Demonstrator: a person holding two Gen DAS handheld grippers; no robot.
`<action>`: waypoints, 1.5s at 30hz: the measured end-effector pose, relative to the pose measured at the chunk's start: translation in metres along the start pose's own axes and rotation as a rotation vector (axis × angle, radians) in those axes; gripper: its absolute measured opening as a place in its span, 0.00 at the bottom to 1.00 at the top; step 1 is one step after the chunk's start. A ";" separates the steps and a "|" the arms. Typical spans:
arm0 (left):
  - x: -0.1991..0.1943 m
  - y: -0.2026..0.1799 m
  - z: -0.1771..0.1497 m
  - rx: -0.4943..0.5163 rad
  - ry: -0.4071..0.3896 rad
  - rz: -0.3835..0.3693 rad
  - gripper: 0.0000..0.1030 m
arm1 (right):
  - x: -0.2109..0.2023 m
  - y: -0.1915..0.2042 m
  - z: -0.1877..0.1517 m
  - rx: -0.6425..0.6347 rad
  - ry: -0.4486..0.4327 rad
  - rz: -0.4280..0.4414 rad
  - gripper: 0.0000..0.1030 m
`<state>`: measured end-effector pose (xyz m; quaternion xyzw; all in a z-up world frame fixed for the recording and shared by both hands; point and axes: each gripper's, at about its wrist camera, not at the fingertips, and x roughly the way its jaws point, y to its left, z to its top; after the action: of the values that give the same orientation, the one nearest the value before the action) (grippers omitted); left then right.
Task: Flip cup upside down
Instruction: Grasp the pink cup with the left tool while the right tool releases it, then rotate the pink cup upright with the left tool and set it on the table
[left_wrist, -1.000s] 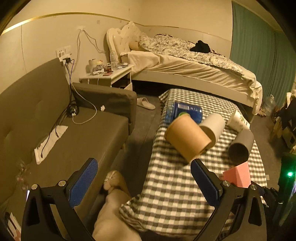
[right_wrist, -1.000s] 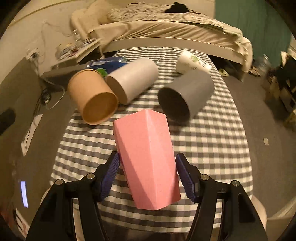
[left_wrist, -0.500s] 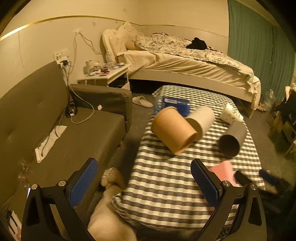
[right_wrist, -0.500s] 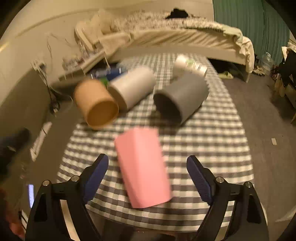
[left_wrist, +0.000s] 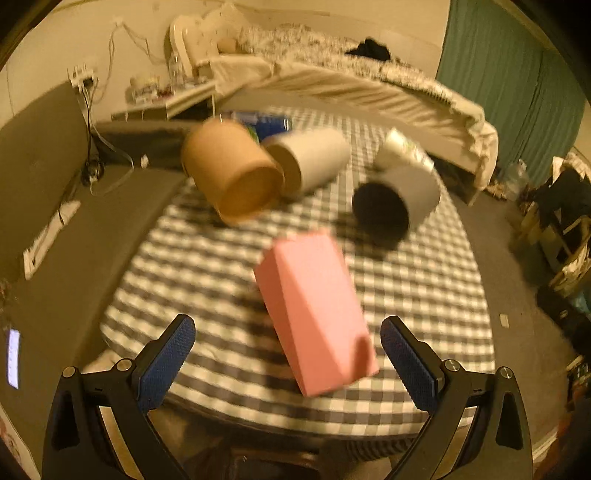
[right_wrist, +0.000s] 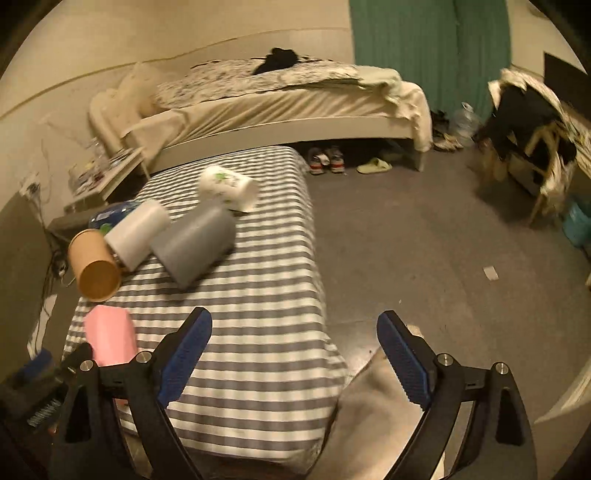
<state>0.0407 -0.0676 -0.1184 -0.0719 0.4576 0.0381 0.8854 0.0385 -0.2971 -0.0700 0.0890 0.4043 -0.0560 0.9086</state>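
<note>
Since both grippers gape wide with nothing held, left gripper (left_wrist: 282, 354) straddling the pink cup (left_wrist: 314, 314) lying sideways on the checked table (left_wrist: 424, 295), right gripper (right_wrist: 295, 354) off beside. Could easily shove it off the near edge if closing off-centre.

Pink cup (left_wrist: 314, 310): faceted, angular body with flat side panels, matte pink, opaque. Pose: lying on its side on the checked tablecloth (left_wrist: 192, 266), long axis running from the far-left toward the near-right in the left wrist view. Location: near edge of the cloth, in front of the other cups. In the right wrist view the pink cup (right_wrist: 109, 334) appears at the near-left corner of the cloth, partly hidden; its mouth cannot be made out
</note>
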 end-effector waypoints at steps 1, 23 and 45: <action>0.003 0.000 -0.003 -0.011 0.009 -0.006 1.00 | 0.001 -0.005 -0.002 0.009 0.004 0.001 0.88; 0.007 -0.008 -0.004 0.097 0.039 -0.074 0.57 | 0.019 -0.022 -0.014 0.060 0.067 0.045 0.88; 0.001 0.002 0.020 0.138 -0.009 -0.082 0.55 | 0.025 0.020 -0.015 -0.015 0.106 0.055 0.88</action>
<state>0.0577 -0.0620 -0.1081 -0.0294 0.4516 -0.0295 0.8912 0.0477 -0.2752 -0.0963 0.0959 0.4497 -0.0233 0.8877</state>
